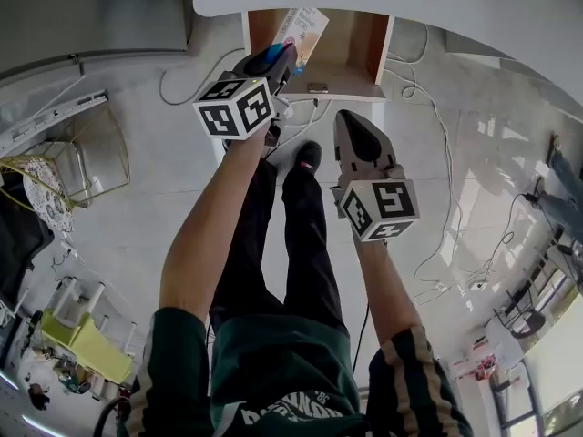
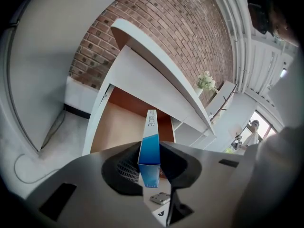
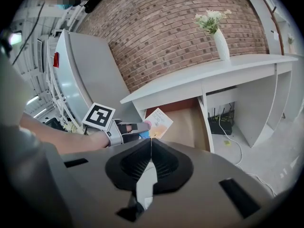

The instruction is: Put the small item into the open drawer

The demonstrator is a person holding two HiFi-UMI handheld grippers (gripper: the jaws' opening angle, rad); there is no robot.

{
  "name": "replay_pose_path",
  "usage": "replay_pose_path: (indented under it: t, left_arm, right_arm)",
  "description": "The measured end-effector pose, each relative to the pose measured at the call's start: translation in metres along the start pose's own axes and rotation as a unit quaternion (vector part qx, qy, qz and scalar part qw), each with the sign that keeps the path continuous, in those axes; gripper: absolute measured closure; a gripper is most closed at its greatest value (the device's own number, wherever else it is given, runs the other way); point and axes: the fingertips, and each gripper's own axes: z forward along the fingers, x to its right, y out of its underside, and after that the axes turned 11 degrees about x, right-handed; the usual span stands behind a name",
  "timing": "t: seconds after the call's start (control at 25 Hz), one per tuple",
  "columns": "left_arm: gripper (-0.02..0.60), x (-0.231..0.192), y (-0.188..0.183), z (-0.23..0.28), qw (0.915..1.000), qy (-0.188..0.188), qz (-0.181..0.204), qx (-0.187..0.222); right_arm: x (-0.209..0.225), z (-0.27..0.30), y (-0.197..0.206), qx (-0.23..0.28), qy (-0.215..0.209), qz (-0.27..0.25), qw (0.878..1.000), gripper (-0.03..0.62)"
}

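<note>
Left gripper (image 2: 151, 169) is clamped on the thin blue-and-white box (image 2: 150, 141), which hangs right above the open drawer (image 1: 355, 53). Right gripper (image 3: 150, 144) is closed on nothing, back from the drawer. Looks like the drop-in step. Next it needs lowering inside, then letting go.

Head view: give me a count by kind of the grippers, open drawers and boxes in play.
Grippers: 2, the left gripper and the right gripper
Drawers: 1, the open drawer
Boxes: 1, the blue-and-white box in the left gripper's jaws
Total: 4
</note>
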Motion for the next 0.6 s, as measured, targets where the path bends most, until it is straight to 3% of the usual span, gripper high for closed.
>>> replay_pose_path:
  t: [0.12,0.28,0.6]
  left_arm:
    - [0.486,-0.005,-0.003,0.017,0.9998,0.003,-0.015,0.010]
    - [0.486,-0.009,-0.009,0.039,0.9975,0.010,-0.063,0.032]
    - [0.487,-0.028,0.000,0.071,0.9833,-0.005,-0.165,0.077]
  right_arm:
    - [0.008,0.005,0.006,0.002,0.003,0.006,1.000,0.569]
    - [0.019,0.013,0.008,0.003,0.007,0.009,1.000,0.569]
    - [0.040,0.023,0.008,0.001,0.014,0.008,1.000,0.569]
